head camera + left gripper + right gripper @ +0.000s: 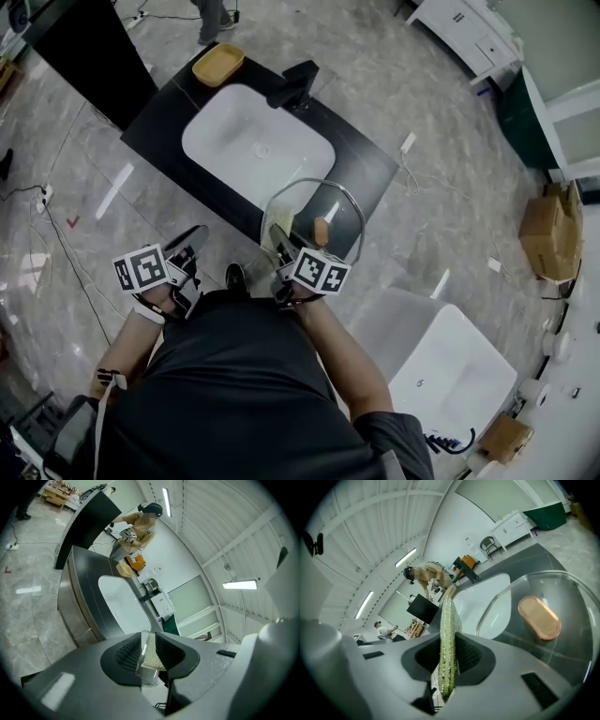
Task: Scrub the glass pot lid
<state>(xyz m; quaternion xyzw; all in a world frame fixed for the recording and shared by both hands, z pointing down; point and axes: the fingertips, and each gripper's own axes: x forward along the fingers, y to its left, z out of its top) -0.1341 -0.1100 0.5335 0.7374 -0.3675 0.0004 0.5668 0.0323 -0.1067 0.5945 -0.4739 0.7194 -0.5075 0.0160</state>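
Note:
The glass pot lid lies on the near corner of the black counter, its copper-coloured knob facing up. In the right gripper view the lid and its knob fill the right side. My right gripper is at the lid's near rim, shut on a green scrub sponge that stands edge-on between its jaws. My left gripper hangs left of the lid, off the counter and apart from it. Its jaws are closed on a beige mesh pad and a thin clear piece.
A white sink is set in the counter, with a black faucet behind it and a yellow dish at the far left. A second white basin stands at lower right. Cardboard boxes and floor cables lie around. A person stands beyond the counter.

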